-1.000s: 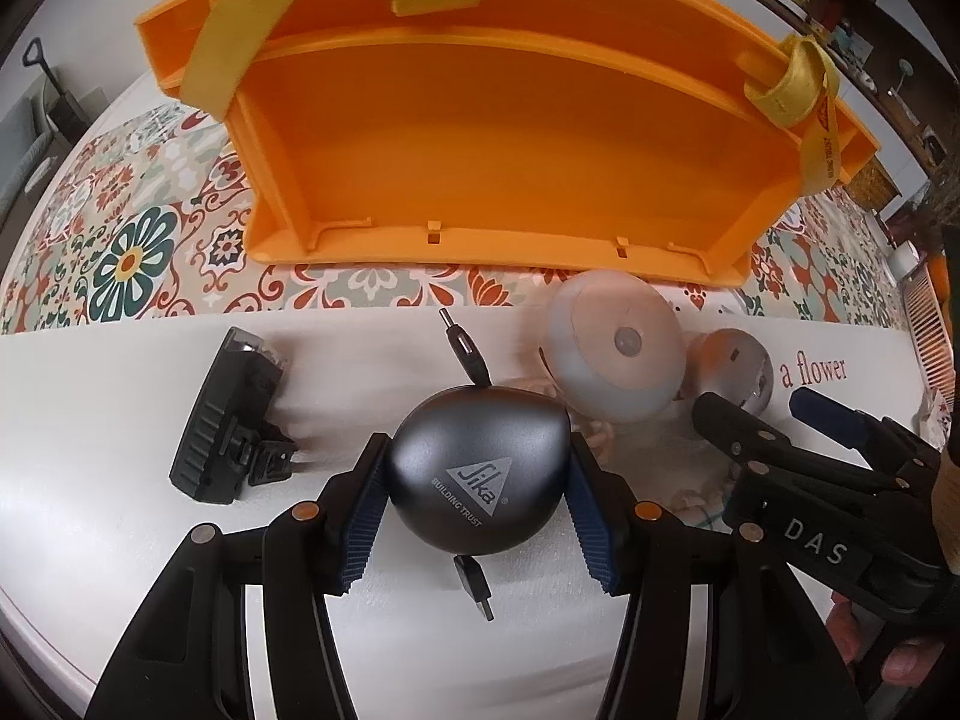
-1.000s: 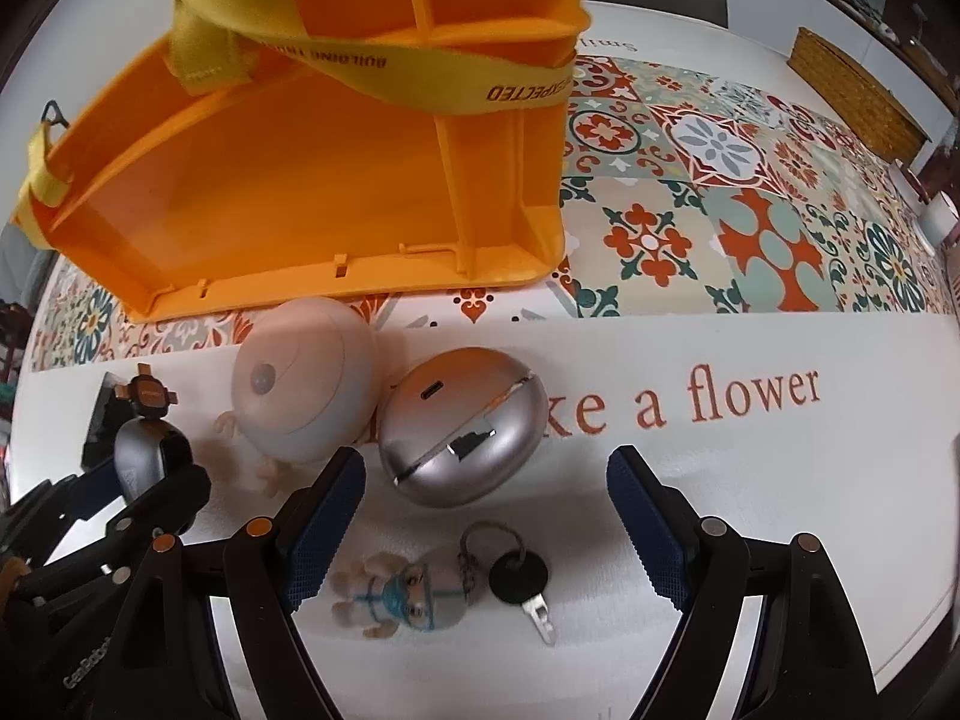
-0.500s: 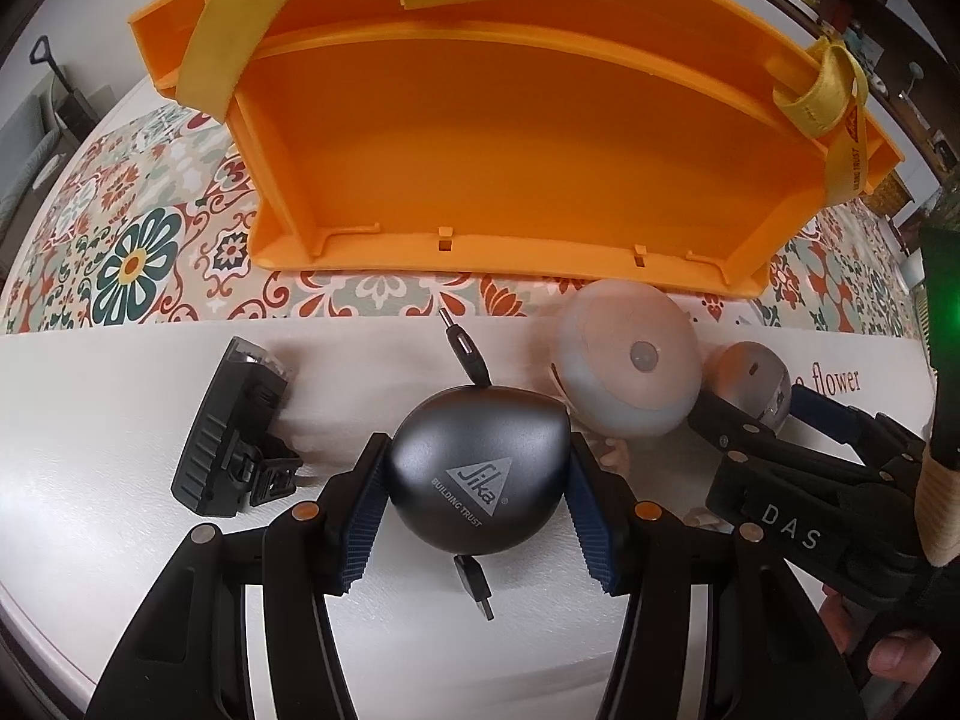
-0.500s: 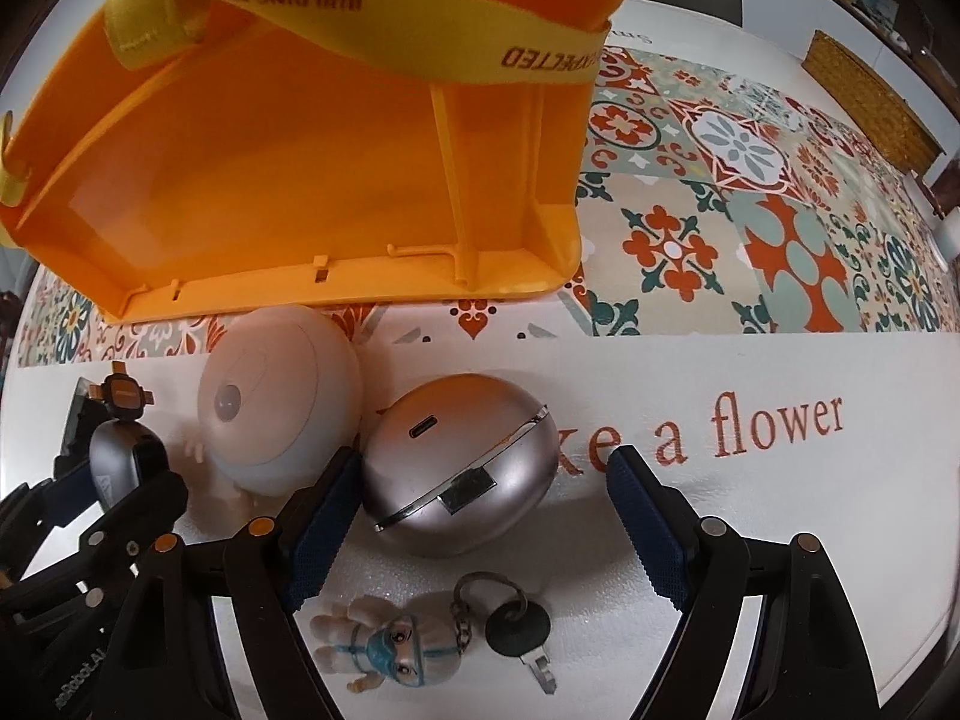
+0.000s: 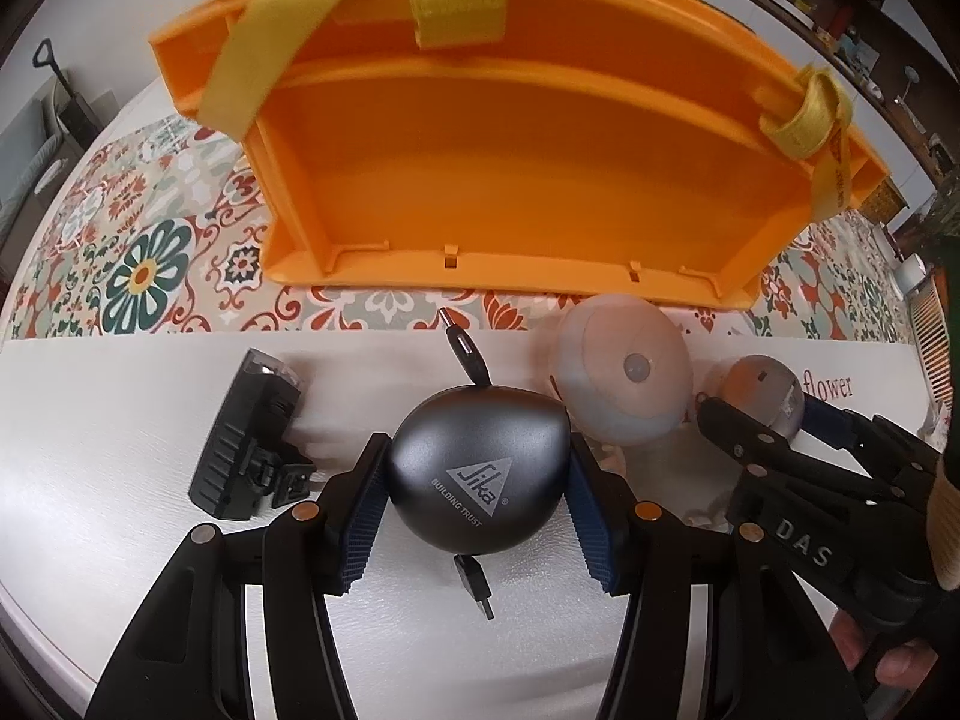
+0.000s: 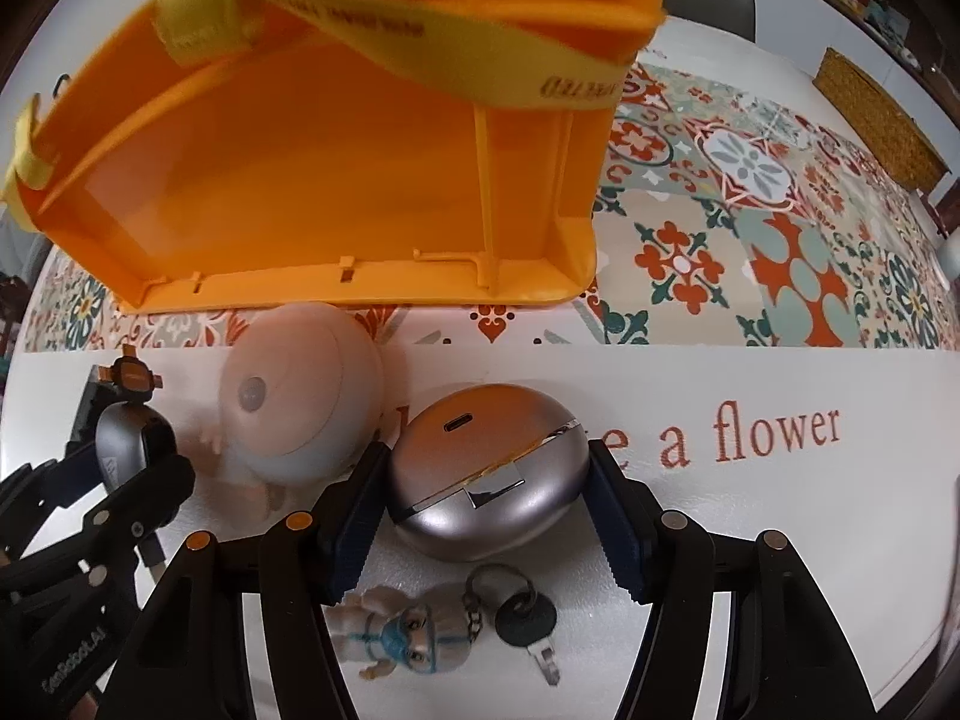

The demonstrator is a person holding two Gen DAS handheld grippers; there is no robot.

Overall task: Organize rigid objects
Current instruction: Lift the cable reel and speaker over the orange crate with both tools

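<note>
My left gripper (image 5: 477,495) is shut on a dark grey Sika pebble-shaped device (image 5: 477,471) with short cable plugs at its front and back, just over the white tabletop. My right gripper (image 6: 486,495) is shut on a silver earbud-style case (image 6: 489,480); it also shows in the left wrist view (image 5: 762,387). A round white sensor light (image 6: 300,399) lies between the two objects, also seen in the left wrist view (image 5: 624,372). The orange compartment tray (image 5: 528,180) with yellow straps stands behind them, also in the right wrist view (image 6: 336,180).
A black bike light (image 5: 243,441) lies left of my left gripper. A small figure keychain with a black key (image 6: 444,624) lies under my right gripper. A patterned tile mat (image 6: 750,240) runs behind the white strip with "a flower" lettering (image 6: 750,438).
My right gripper moved forward and closed around the silver case. The left gripper kept its hold on the dark device and moved closer to the tray.
</note>
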